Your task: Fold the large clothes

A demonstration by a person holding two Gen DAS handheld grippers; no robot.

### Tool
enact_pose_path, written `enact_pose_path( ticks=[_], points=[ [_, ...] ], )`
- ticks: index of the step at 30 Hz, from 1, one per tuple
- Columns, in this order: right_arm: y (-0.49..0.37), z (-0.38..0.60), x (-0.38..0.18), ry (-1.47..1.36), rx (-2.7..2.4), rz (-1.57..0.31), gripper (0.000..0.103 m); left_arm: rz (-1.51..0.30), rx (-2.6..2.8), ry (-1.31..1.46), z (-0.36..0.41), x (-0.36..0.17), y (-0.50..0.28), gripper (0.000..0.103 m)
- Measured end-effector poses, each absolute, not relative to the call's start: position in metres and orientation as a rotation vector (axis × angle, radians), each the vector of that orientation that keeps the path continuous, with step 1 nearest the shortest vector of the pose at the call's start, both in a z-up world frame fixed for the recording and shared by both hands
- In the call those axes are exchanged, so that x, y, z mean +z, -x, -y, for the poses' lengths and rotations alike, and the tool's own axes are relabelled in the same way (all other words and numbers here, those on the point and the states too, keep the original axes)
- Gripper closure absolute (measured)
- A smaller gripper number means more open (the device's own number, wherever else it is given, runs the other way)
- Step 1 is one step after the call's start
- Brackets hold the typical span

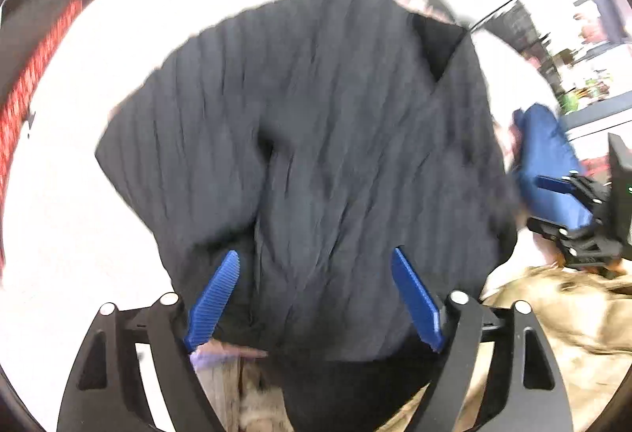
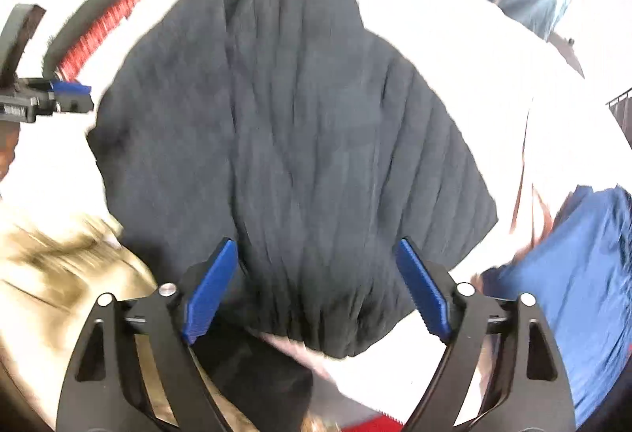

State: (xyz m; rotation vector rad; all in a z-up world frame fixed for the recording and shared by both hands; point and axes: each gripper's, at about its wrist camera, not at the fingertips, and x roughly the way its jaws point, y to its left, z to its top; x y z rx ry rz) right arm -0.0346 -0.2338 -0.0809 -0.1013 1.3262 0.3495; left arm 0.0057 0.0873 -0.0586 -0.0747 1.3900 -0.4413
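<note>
A dark grey ribbed garment (image 1: 335, 116) lies folded and rumpled on the white table (image 1: 79, 234). It fills the middle of both views (image 2: 296, 135). My left gripper (image 1: 316, 256) hangs open over the garment's near edge, its blue pads (image 1: 215, 297) spread wide and pressing on nothing. My right gripper (image 2: 316, 244) is open just as wide over the opposite near edge, blue pads (image 2: 424, 285) clear of the cloth. Each gripper shows at the side of the other's view: the right one (image 1: 553, 206) at the right, the left one (image 2: 75, 96) at the left.
A blue cloth (image 2: 584, 274) lies to the right of the garment, behind the right gripper (image 1: 549, 155). A beige cloth (image 1: 553, 313) is bunched between the two grippers (image 2: 51, 266). A dark item with a red ribbed band (image 2: 118, 17) sits at the far left.
</note>
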Motion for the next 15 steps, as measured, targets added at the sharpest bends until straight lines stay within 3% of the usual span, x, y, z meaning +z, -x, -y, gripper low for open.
enact_pose_path(
  ticks=[2, 5, 10, 15],
  points=[
    [0.012, 0.241, -0.067, 0.062, 0.326, -1.278, 0.014, -1.312, -0.426, 0.092, -0.095, -0.036, -0.025, 0.006],
    [-0.021, 0.253, -0.072, 0.041, 0.263, -1.257, 0.014, -1.275, -0.345, 0.066, -0.110, -0.035, -0.067, 0.006],
    [-0.070, 0.276, -0.091, 0.057, 0.123, -1.240, 0.014, -1.311, -0.174, -0.007, -0.133, -0.088, -0.149, 0.008],
    [-0.111, 0.326, -0.138, -0.108, 0.045, -1.366, 0.014, -1.418, -0.214, 0.156, -0.151, -0.120, -0.207, 0.007]
  ],
)
